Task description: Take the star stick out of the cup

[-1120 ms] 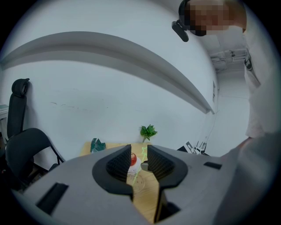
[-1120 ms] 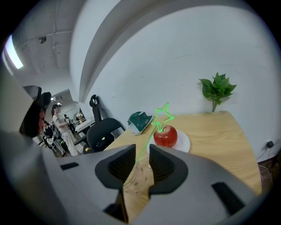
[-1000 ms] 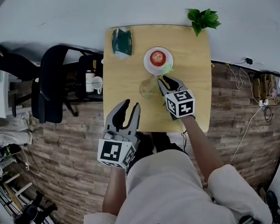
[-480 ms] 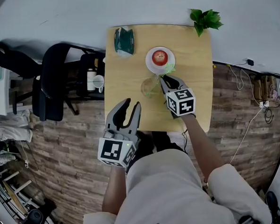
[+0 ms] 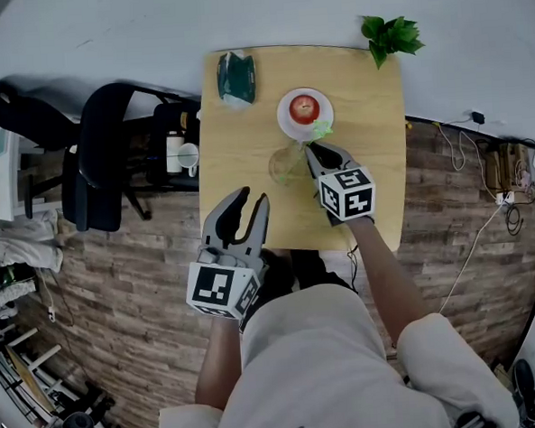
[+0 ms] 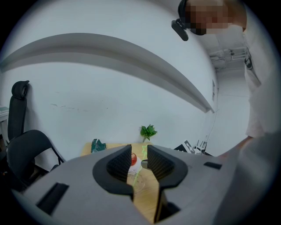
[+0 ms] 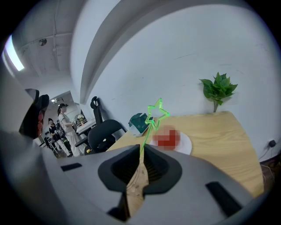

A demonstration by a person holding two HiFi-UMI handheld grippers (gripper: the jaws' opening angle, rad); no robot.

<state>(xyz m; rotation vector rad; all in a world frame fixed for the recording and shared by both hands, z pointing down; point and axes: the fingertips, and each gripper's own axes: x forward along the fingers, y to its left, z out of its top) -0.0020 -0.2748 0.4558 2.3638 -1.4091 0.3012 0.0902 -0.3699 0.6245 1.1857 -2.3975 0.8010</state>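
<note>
The grey right gripper (image 5: 312, 151) has just been closing its jaws onto the green star stick (image 7: 154, 115); the grey left gripper (image 5: 251, 199) hovers, jaws apart.

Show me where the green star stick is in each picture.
Head view: star stick upper centre, right of middle.
Left gripper view: star stick low centre, tiny.
Right gripper view: star stick centre, star on top.
Shared landmark: the leafy plant.

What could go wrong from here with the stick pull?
The right gripper has just been closing its jaws on the thin star stick; it may slip or bend when lifted. The cup stands unheld, left gripper open and apart from it; a slanted pull could tip it toward the plate.
</note>
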